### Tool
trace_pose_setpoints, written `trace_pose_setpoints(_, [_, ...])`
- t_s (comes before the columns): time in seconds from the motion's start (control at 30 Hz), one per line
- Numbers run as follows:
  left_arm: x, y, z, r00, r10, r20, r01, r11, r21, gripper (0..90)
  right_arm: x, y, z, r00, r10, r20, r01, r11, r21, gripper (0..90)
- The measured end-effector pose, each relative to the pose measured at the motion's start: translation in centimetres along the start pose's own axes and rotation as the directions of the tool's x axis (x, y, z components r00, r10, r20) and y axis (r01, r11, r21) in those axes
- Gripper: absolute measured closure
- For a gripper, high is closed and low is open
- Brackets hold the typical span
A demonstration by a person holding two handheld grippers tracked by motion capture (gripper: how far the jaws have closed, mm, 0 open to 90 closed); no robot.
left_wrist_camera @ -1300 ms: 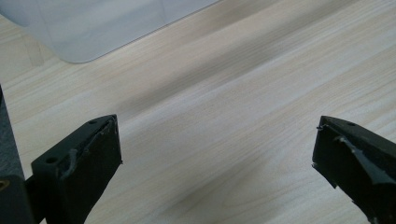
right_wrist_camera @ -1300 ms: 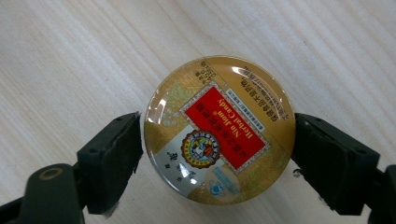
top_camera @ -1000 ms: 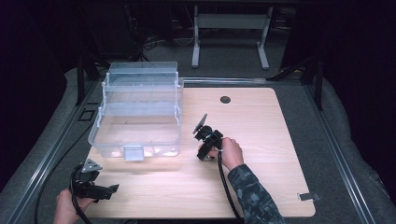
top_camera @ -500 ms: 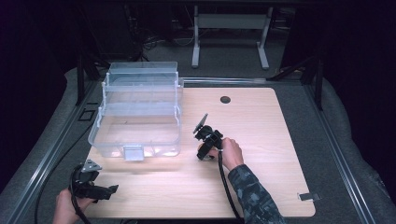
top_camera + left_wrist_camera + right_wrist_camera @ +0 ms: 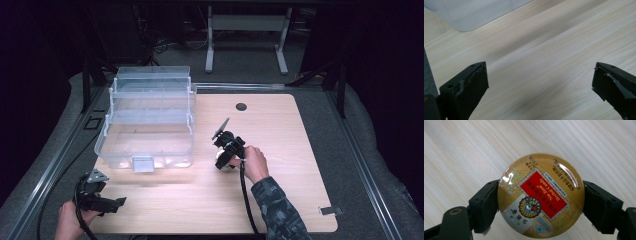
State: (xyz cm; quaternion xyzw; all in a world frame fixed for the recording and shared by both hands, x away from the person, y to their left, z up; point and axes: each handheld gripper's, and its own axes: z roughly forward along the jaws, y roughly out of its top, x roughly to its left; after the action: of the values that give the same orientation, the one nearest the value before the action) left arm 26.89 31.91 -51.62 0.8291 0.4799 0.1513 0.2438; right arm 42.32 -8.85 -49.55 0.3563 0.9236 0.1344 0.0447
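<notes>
The right gripper (image 5: pixel 540 202) has its jaws clamped on the tin (image 5: pixel 541 195) at frame centre; keep it level toward the box (image 5: pixel 145 122), upper left. The left gripper (image 5: pixel 540 82) idles over the desk (image 5: pixel 549 50) with jaws wide apart.

You are working in a place that looks like a lab or a test room, not a home. You are sitting at a plain light wooden tabletop (image 5: pixel 280 200) with a round cable hole (image 5: pixel 241 106) near its far edge. Grey padded matting (image 5: pixel 380 165) is lying all around the tabletop, and metal rails (image 5: pixel 50 170) are running along its sides. The room behind is staying very dark, with black walls. A white metal stand (image 5: pixel 245 40) is standing on the grey floor at the back, and loose cables (image 5: pixel 165 47) are lying near it. A black cable (image 5: pixel 245 200) is trailing from your tool. Nothing here is looking like a kitchen or a shop.
</notes>
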Motion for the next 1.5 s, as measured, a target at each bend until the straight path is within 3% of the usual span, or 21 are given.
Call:
trace_pose_setpoints(0.27, [-0.1, 0.1, 0.0, 1.0, 0.0, 0.004, 0.0, 1.0, -0.002, 0.5, -0.3, -1.3, -1.6, 0.9999, 0.004, 0.017, -0.004, 1.0, 0.0, 19.9])
trace_pose_setpoints(0.53, [-0.3, -0.1, 0.1, 0.9999, -0.003, 0.01, 0.003, 1.0, 0.001, 0.3, -1.1, -3.5, -2.9, 0.999, 0.042, 0.017, -0.042, 0.999, -0.009, 19.9])
trace_pose_setpoints(0.6, [-0.3, -0.1, 0.0, 0.9999, -0.002, 0.01, 0.002, 1.0, 0.0, 0.3, -1.3, -4.0, -3.2, 0.9983, 0.04, 0.042, -0.04, 0.999, 0.0, 19.9])
trace_pose_setpoints(0.8, [-0.4, -0.1, 0.3, 0.9999, -0.002, 0.012, 0.002, 1.0, 0.003, 0.8, -2.3, -5.9, -4.1, 0.9967, 0.078, 0.021, -0.078, 0.997, -0.012, 19.9])
trace_pose_setpoints(0.83, [-0.4, -0.1, 0.3, 0.9999, 0.001, 0.011, -0.001, 1.0, 0.004, 0.8, -2.6, -6.3, -4.2, 0.9958, 0.087, -0.029, -0.088, 0.996, -0.032, 19.9])
trace_pose_setpoints(0.9, [-0.5, 0.0, 0.3, 0.9999, 0.004, 0.015, -0.004, 1.0, 0.002, 0.8, -2.9, -7.0, -4.6, 0.9951, 0.098, -0.007, -0.098, 0.995, -0.02, 19.9])
trace_pose_setpoints(0.97, [-0.5, 0.0, 0.2, 0.9999, 0.003, 0.016, -0.003, 1.0, 0.002, 0.8, -3.0, -7.7, -5.1, 0.9917, 0.106, 0.073, -0.107, 0.994, 0.005, 19.9])
trace_pose_setpoints(1.3, [-0.5, 0.1, 0.2, 0.9998, 0.008, 0.02, -0.008, 1.0, -0.003, 0.7, -4.9, -11.5, -6.0, 0.9782, 0.179, 0.105, -0.183, 0.983, 0.03, 19.9])
trace_pose_setpoints(1.33, [-0.5, 0.1, 0.3, 0.9997, 0.009, 0.023, -0.009, 1.0, 0.001, 0.8, -5.2, -12.0, -5.8, 0.9801, 0.196, 0.032, -0.196, 0.981, -0.011, 19.9])
trace_pose_setpoints(1.37, [-0.5, 0.1, 0.5, 0.9997, 0.007, 0.024, -0.007, 1.0, 0.006, 0.9, -5.5, -12.4, -5.8, 0.9791, 0.201, 0.029, -0.201, 0.98, -0.006, 19.9])
trace_pose_setpoints(1.4, [-0.5, 0.0, 0.5, 0.9996, 0.012, 0.026, -0.012, 0.9999, 0.009, 0.8, -5.5, -12.6, -5.9, 0.975, 0.205, 0.086, -0.206, 0.979, 0.005, 19.9])
trace_pose_setpoints(1.47, [-0.5, 0.0, 0.7, 0.9995, 0.011, 0.029, -0.011, 0.9999, 0.011, 0.8, -5.8, -13.3, -6.1, 0.9704, 0.215, 0.111, -0.219, 0.975, 0.029, 19.9])
trace_pose_setpoints(1.5, [-0.5, 0.0, 0.7, 0.9995, 0.01, 0.029, -0.011, 0.9999, 0.01, 0.8, -6.1, -13.7, -6.0, 0.9714, 0.228, 0.068, -0.228, 0.974, 0.002, 19.9])
